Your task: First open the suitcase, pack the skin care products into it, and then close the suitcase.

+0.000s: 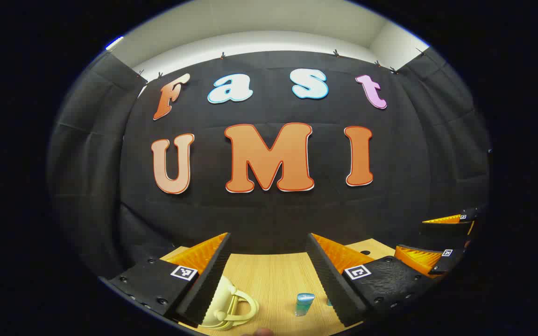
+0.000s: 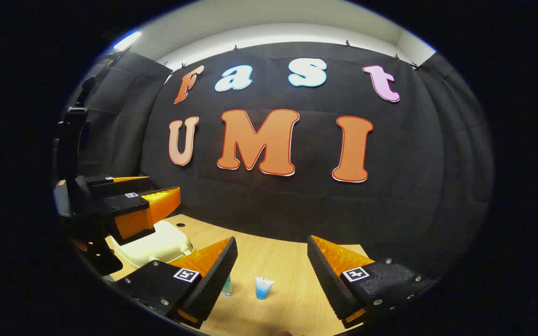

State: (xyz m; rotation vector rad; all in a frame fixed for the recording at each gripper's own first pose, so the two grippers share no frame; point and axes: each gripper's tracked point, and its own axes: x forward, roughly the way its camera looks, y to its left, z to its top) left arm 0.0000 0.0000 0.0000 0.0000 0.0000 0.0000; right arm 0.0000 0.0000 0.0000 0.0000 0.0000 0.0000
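Both grippers, left and right, hang over the table with jaws wide open, holding nothing. The shut cream suitcase sits at the left, near a small blue tube.

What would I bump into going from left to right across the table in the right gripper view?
Left gripper → cream suitcase → small greenish bottle → blue and white tube.

I see open table ahead; the closed suitcase blocks the left, and a small tube stands near, between my hand-held gripper fingers.
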